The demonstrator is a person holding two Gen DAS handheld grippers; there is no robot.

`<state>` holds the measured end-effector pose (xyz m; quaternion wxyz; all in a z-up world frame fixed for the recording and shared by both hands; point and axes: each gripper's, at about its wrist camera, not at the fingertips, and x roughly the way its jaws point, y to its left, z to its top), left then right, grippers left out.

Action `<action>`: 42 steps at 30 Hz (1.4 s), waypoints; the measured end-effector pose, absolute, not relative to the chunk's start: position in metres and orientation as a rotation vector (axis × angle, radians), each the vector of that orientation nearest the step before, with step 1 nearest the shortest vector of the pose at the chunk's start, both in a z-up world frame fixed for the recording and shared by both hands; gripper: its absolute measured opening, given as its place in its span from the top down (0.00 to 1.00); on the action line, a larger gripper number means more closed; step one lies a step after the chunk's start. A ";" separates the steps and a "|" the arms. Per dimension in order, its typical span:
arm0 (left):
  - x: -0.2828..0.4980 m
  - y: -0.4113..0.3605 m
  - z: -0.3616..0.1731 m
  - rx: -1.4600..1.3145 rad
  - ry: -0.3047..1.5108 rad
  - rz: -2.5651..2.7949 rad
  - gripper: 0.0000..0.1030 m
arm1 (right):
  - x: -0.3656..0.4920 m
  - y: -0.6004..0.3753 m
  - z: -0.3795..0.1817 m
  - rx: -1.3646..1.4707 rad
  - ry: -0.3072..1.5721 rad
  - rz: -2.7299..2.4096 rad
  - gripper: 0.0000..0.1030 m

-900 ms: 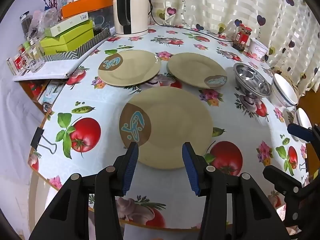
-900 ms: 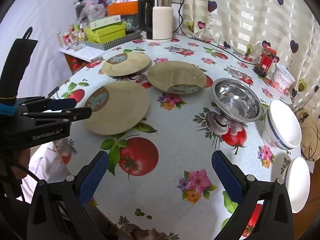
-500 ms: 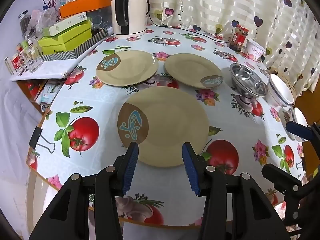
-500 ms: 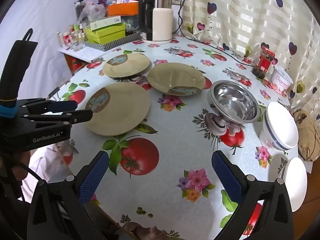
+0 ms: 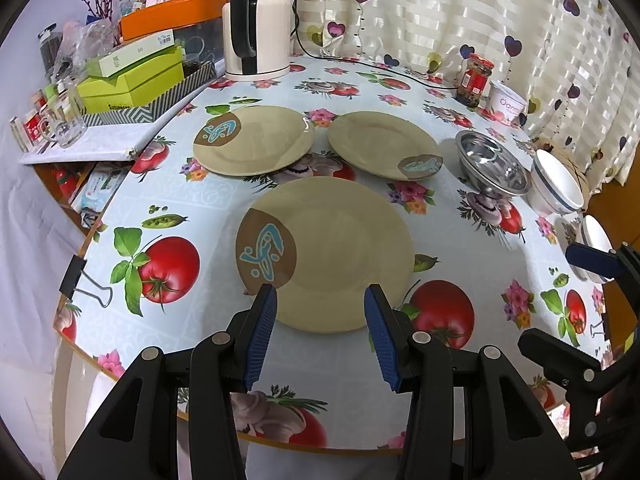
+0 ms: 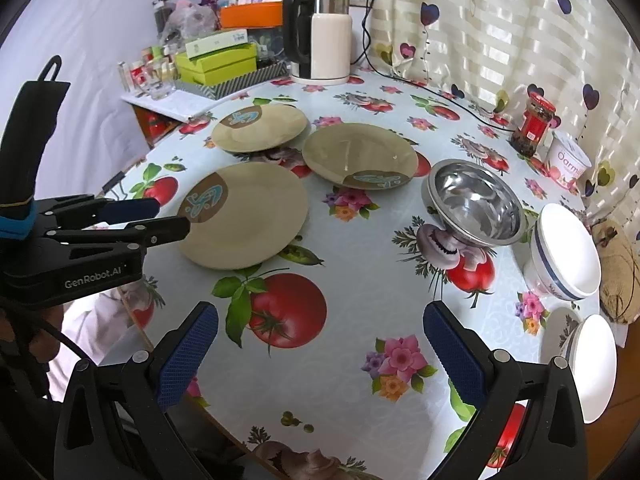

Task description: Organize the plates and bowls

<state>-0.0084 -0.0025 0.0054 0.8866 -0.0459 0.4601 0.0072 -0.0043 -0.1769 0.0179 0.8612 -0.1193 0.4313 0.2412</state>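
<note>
Three tan plates lie on the table: a near plate (image 5: pixel 332 252) (image 6: pixel 244 216), a far left plate (image 5: pixel 254 140) (image 6: pixel 260 128) and a far right plate (image 5: pixel 384 144) (image 6: pixel 360 156). A steel bowl (image 5: pixel 492 168) (image 6: pixel 474 204) and two white bowls (image 6: pixel 566 252) (image 6: pixel 594 364) stand at the right. My left gripper (image 5: pixel 320 312) is open and empty, its fingers just short of the near plate's front rim; it also shows in the right wrist view (image 6: pixel 160 216). My right gripper (image 6: pixel 320 332) is open and empty above the tablecloth.
A kettle (image 5: pixel 256 28) stands at the back, with its cable along the curtain. Green boxes (image 5: pixel 132 80) and glass jars sit on a side shelf at the left. A red-lidded jar (image 6: pixel 534 124) and a yoghurt tub (image 6: pixel 570 160) stand at the back right. A binder clip (image 5: pixel 76 276) grips the table edge.
Both grippers have drifted slightly; the left one has pulled back a little from the near plate. Both stay open and nothing on the table has moved.
</note>
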 end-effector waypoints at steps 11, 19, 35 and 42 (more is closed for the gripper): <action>-0.007 -0.003 0.004 -0.102 0.957 0.000 0.55 | -0.002 -0.177 0.019 -0.240 0.905 0.521 0.00; -0.007 -0.001 0.003 -0.105 0.958 0.005 0.55 | 0.000 -0.174 0.018 -0.236 0.904 0.528 0.00; -0.004 0.000 0.002 -0.105 0.952 -0.005 0.55 | 0.005 -0.175 0.017 -0.226 0.902 0.521 0.00; -0.004 0.000 0.002 -0.107 0.953 -0.005 0.55 | 0.008 -0.176 0.015 -0.215 0.910 0.522 0.04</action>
